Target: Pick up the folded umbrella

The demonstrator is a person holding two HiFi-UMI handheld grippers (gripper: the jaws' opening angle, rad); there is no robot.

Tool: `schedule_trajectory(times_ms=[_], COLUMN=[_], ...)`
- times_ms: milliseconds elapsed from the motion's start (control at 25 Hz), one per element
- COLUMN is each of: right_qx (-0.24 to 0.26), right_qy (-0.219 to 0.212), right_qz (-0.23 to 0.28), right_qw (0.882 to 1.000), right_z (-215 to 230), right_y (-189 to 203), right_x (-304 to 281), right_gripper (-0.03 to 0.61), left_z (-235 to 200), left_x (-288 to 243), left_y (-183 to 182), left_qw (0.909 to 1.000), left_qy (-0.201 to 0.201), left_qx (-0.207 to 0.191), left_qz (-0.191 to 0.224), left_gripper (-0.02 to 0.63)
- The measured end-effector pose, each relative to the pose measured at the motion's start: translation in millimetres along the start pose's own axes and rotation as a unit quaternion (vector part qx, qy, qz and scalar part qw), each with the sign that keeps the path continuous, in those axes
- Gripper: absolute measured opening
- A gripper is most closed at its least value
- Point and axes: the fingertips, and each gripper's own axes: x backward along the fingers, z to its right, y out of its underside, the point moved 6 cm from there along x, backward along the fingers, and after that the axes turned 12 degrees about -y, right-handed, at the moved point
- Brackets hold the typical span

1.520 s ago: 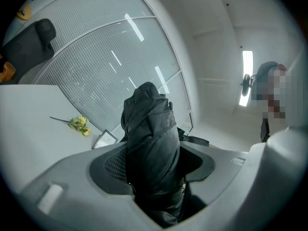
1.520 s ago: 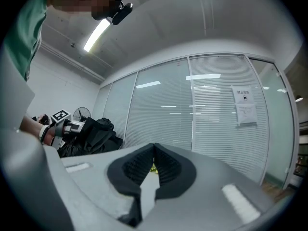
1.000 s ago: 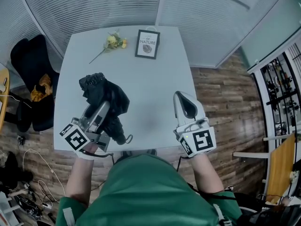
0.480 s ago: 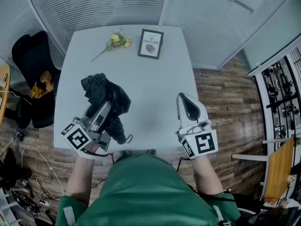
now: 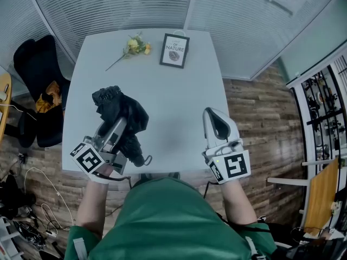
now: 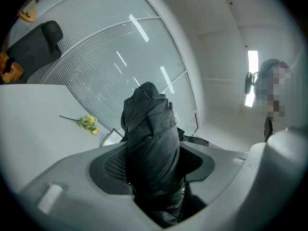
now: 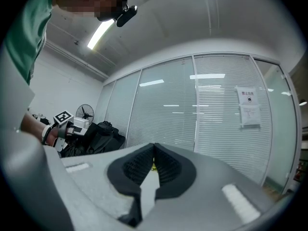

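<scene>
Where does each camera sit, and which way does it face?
Head view: on the person's head, facing steeply down onto the table; forearms, left gripper, right gripper show.
Left gripper view: on the left gripper, along jaws shut on the folded umbrella, toward blinds.
Right gripper view: on the right gripper, along shut empty jaws; green sleeve shows.
Shared: all three show the folded umbrella.

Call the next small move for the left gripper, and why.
Probably a short, straight lift of the left gripper. Its jaws are closed on the folded umbrella, which sits over the table near its front edge; whether it has cleared the surface is unclear. The right gripper is shut, empty and well aside, so nothing blocks the rise.
</scene>
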Motion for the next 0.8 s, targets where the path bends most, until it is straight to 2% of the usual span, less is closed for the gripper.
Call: schedule_trajectory(times_ms=[800], right_qx=[-0.003], right_qy=[-0.004], right_qz=[0.006], right_qw=[1.0], right_z=[-11.6], right_y=[-3.0], right_x=[-11.7], right_gripper=[0.002], left_z=[-17.9], left_x=[5.0], left_y=[-4.6], left_qw=[1.0], left_qy=[-0.003], left_qx=[0.003], left_qz=[-0.008], left_gripper=[0.275])
